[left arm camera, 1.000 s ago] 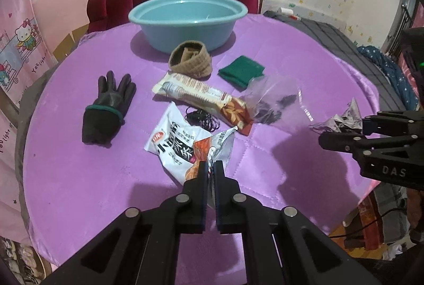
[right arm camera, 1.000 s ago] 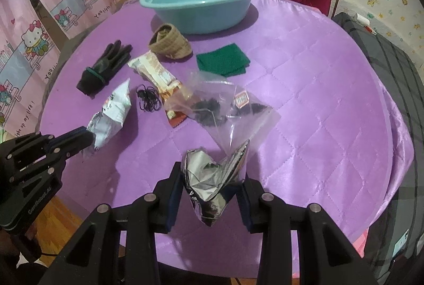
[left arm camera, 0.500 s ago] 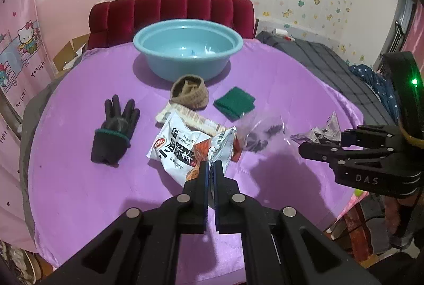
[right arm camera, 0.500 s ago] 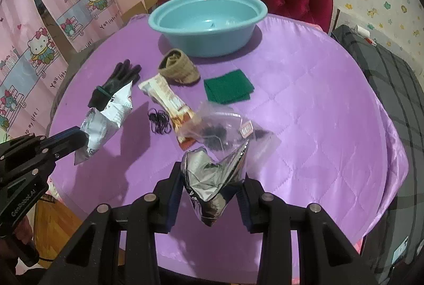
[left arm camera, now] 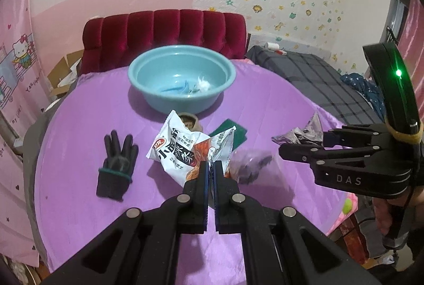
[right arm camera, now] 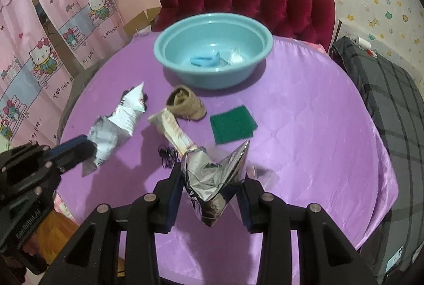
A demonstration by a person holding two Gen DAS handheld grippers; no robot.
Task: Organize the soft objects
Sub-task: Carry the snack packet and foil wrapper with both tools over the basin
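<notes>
In the left wrist view, the left gripper (left arm camera: 211,169) is raised above the purple quilted tablecloth (left arm camera: 79,112), its fingers nearly closed and pinching the bottom edge of a white printed snack bag (left arm camera: 182,149). The bag stands up from the fingertips, glossy and creased, hiding part of the things beyond it. Left of the fingers a black glove (left arm camera: 116,165) lies flat with its fingers pointing away. Straight ahead, past the bag, sits a smooth teal basin (left arm camera: 181,78) with a few small items inside. To the right, the right gripper (left arm camera: 302,143) is held level and grips a crumpled silver foil wrapper (left arm camera: 300,132).

In the right wrist view, the right gripper (right arm camera: 209,179) is held partly open around the foil wrapper (right arm camera: 212,176), which is wedged between the pads, shiny and wrinkled, one corner peaking upward. Ahead of the fingertips lie a flat green scouring pad (right arm camera: 233,124), a rolled tan knit piece (right arm camera: 186,106) and a long snack packet (right arm camera: 172,131); the basin (right arm camera: 213,57) stands beyond. At left, the left gripper (right arm camera: 87,148) holds the white bag (right arm camera: 116,127) clear of the cloth.
</notes>
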